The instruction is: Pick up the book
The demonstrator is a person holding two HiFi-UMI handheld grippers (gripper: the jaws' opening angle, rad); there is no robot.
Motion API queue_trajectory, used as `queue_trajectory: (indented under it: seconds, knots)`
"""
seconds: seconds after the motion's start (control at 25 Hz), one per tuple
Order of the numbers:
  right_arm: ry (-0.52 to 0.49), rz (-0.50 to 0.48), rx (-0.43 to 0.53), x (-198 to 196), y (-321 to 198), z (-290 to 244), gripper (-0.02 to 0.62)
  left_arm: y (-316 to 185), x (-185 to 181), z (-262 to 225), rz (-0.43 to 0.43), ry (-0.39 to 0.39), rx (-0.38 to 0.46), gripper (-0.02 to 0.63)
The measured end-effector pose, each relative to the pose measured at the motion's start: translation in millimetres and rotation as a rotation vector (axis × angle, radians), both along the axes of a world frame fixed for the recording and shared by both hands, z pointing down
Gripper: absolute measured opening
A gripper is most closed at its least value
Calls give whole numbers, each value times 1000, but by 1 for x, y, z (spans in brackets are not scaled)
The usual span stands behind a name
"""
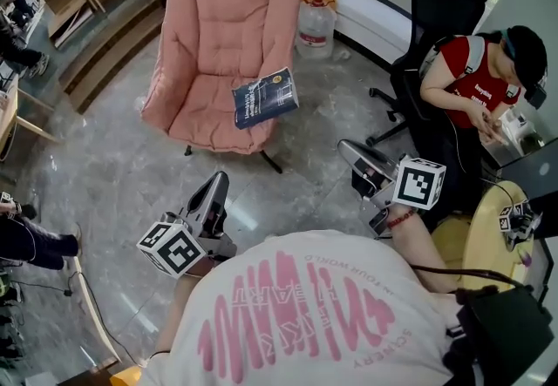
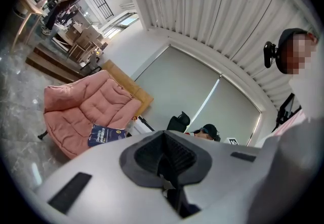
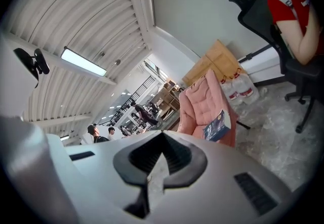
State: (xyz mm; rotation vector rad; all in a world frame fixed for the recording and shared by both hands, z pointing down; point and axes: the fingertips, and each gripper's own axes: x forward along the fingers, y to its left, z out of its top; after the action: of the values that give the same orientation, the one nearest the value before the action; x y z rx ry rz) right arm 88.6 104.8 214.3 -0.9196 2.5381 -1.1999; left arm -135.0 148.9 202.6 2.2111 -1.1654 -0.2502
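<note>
The dark blue softcover book [image 1: 265, 98] lies cover-up on the seat of the pink quilted armchair [image 1: 222, 27], towards the seat's front right. Both claws are well short of it. The left claw [image 1: 218, 182] and the right claw [image 1: 347, 149] hang over the grey marbled floor [image 1: 113, 175], pointing roughly level at the chair. Each has its jaws pressed together, with nothing between them.

I judge the step in hand to be the approach. To do it well, the jaws should part before they reach the seat. The cushion looks soft and will likely give, so one claw should come in low at the book's near edge and slide a jaw under. The other claw can then steady the far side.

The floor between the claws and the chair is bare, so nothing blocks the way. A clear plastic water jug [image 1: 316, 27] stands behind the chair. To the right, a seated person in a red top [image 1: 471, 84] occupies a black office chair [image 1: 440, 5], fairly near the right claw's side and worth keeping clear of.
</note>
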Motion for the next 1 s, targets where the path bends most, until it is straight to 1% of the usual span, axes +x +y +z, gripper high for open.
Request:
queue_trajectory:
  seconds: [0.12, 0.24, 0.4, 0.68, 0.76, 0.92, 1.0]
  knots:
    - [-6, 31, -18, -11, -8, 0, 9, -11, -14, -1, 11, 2, 2, 8]
    - [-48, 71, -59, -23, -15, 2, 9, -22, -26, 1, 28, 3, 6, 8]
    - [-78, 72, -75, -47, -25, 3, 9, -32, -47, 6, 36, 4, -6, 8]
    - [-49, 64, -75, -77, -40, 11, 9, -47, -75, 14, 41, 9, -25, 8]
    - [-60, 73, -100, -82, -43, 14, 9, -49, -79, 17, 41, 14, -33, 8]
    - [2, 57, -81, -84, -49, 21, 9, -55, -84, 25, 40, 27, -53, 8]
    - [-2, 48, -98, -88, -50, 22, 9, -57, -85, 28, 39, 36, -63, 8]
